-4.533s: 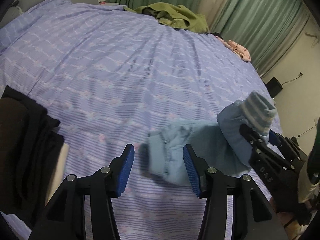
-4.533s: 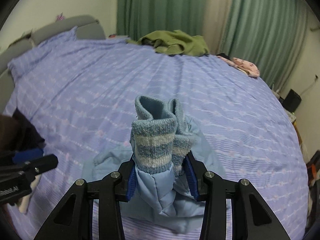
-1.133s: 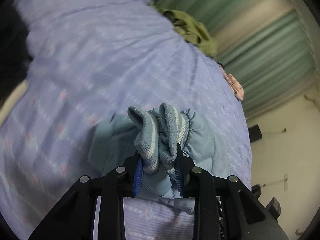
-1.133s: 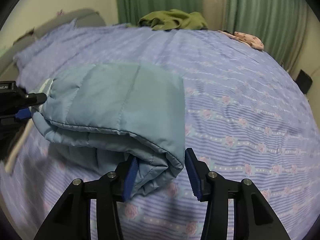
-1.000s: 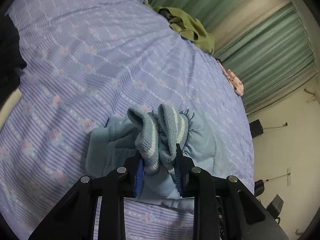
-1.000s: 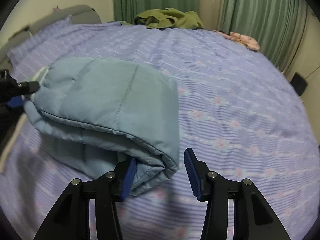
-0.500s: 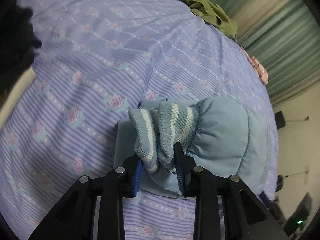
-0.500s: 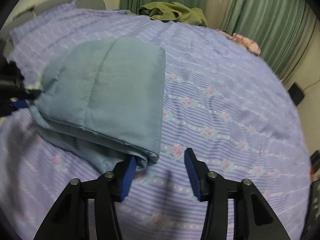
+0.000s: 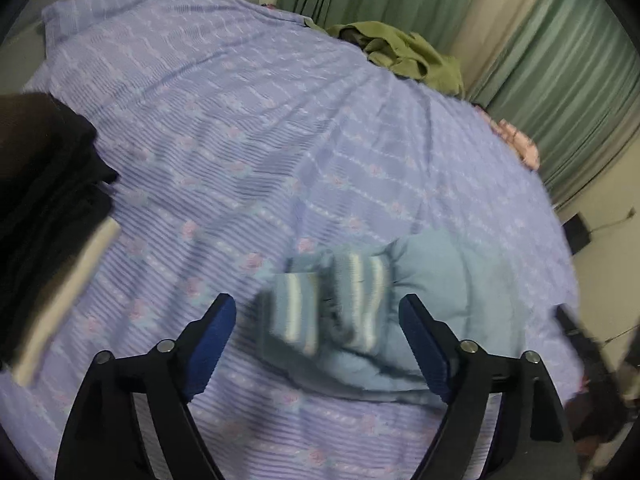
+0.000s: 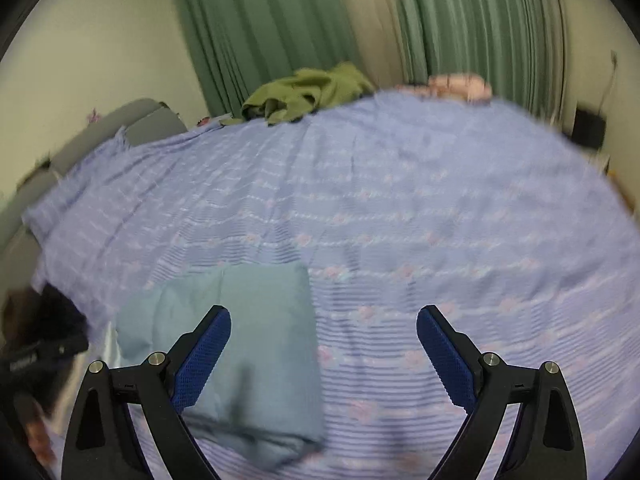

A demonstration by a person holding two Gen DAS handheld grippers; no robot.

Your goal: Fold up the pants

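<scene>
The light blue quilted pants point(image 9: 452, 296) lie folded on the lilac flowered bedspread point(image 9: 248, 128). Their striped knit cuffs point(image 9: 328, 300) lie flat just beyond my left gripper point(image 9: 318, 316), whose jaws are opening and stand wide, touching nothing. In the right wrist view the folded pants point(image 10: 248, 344) rest to the lower left. My right gripper point(image 10: 324, 330) hangs above the fold's right edge, its jaws opening wide; only the left blue pad point(image 10: 204, 356) overlaps the cloth, without pressing it.
A dark pile of clothes point(image 9: 36, 208) lies at the left of the bed. An olive garment point(image 9: 408, 56) and a pink one point(image 9: 516, 140) lie at the far edge before green curtains point(image 10: 280, 24). The other gripper point(image 10: 36, 356) shows at the left.
Both grippers have let go: the left released the striped cuffs, the right released the folded edge. Both pulled back and up, and the pants now lie flat on the bed.
</scene>
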